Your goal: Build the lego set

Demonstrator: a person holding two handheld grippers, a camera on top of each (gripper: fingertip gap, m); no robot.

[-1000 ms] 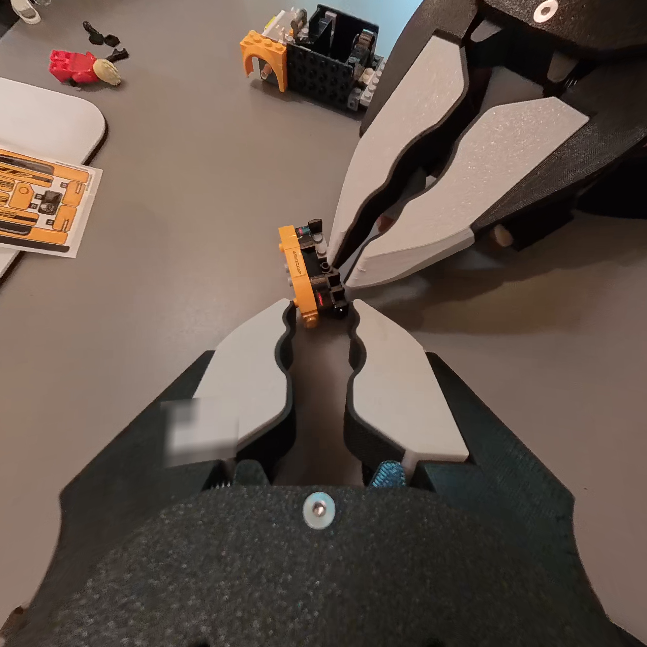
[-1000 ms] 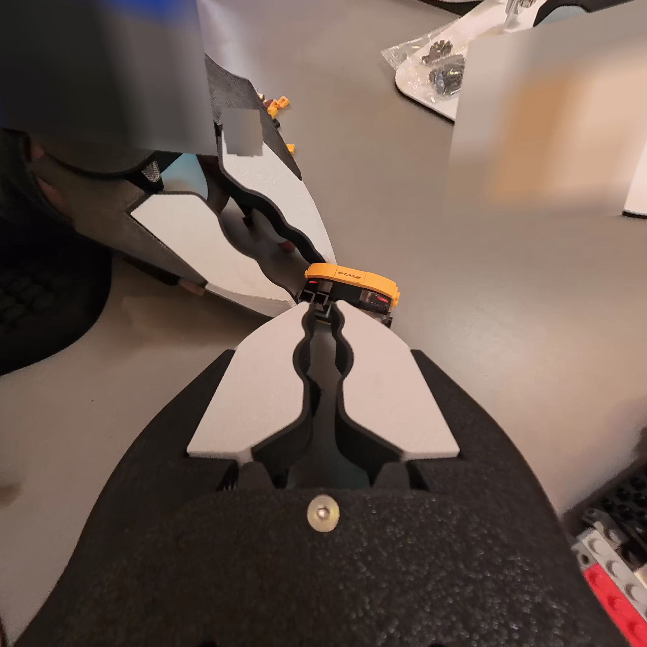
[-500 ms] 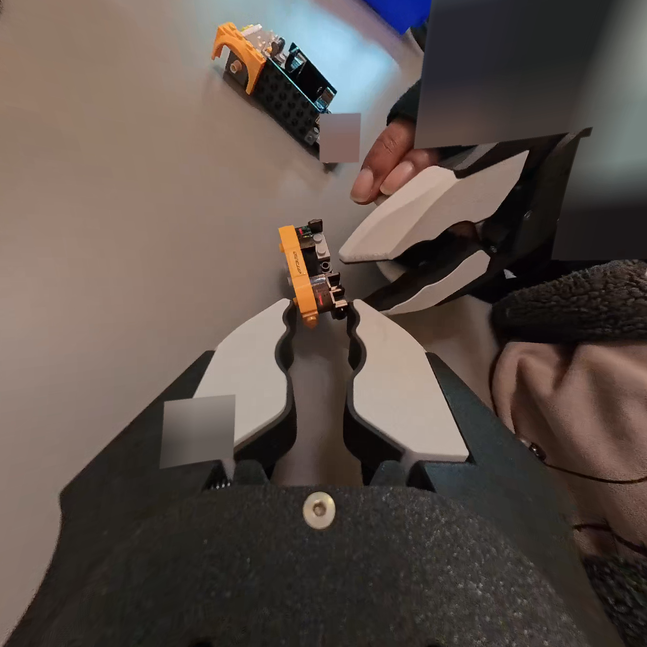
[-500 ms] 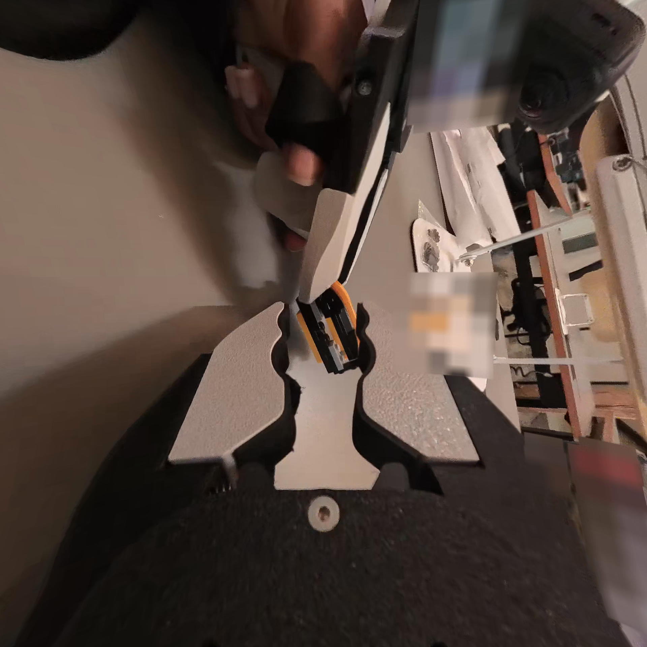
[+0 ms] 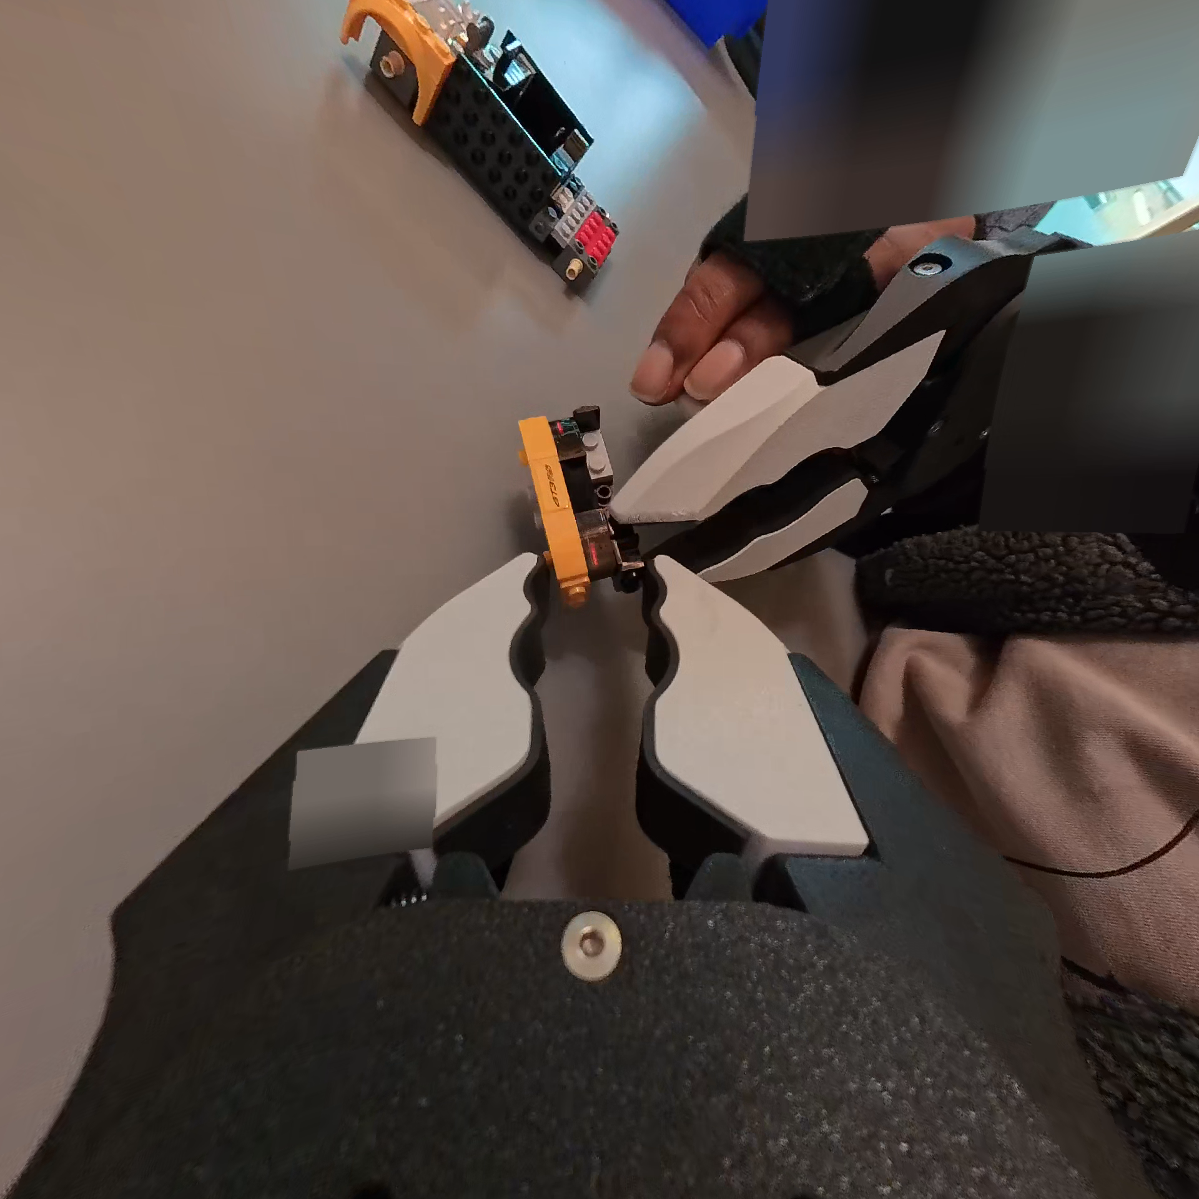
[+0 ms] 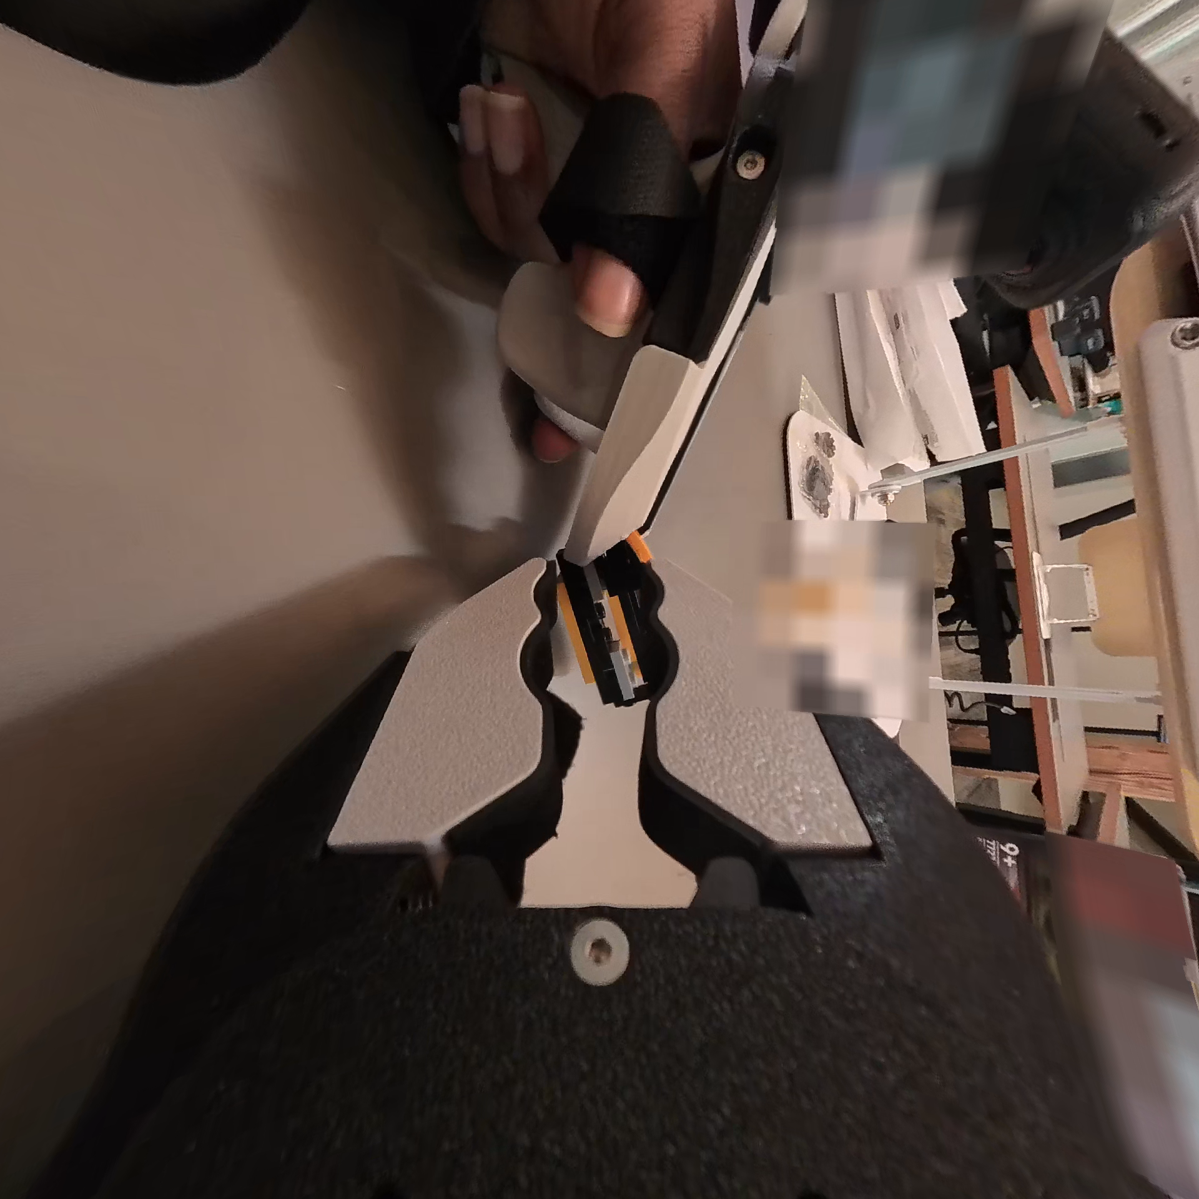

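A small orange and black lego sub-assembly (image 5: 571,506) is held in the air between both grippers. My left gripper (image 5: 593,568) is shut on its lower end. My right gripper (image 5: 639,538) comes in from the right in the left wrist view and meets the assembly's black side. In the right wrist view the assembly (image 6: 603,629) lies lengthwise between the fingers of my right gripper (image 6: 600,577), which closes on it. The left gripper's fingers (image 6: 623,467) come down from above onto its far end. The partly built black car chassis (image 5: 493,130) with an orange arch lies on the grey table.
A person's hand (image 5: 701,337) holds the right gripper, with clothing (image 5: 1038,746) close at the right. A white tray with bagged parts (image 6: 821,467) sits beyond. A dark box (image 6: 1051,895) is at the lower right. Left and right tips are no more than a few centimetres apart.
Both grippers have lifted and tilted with the assembly, away from the table. My right gripper let go of a small black stud and now spans the assembly's width.
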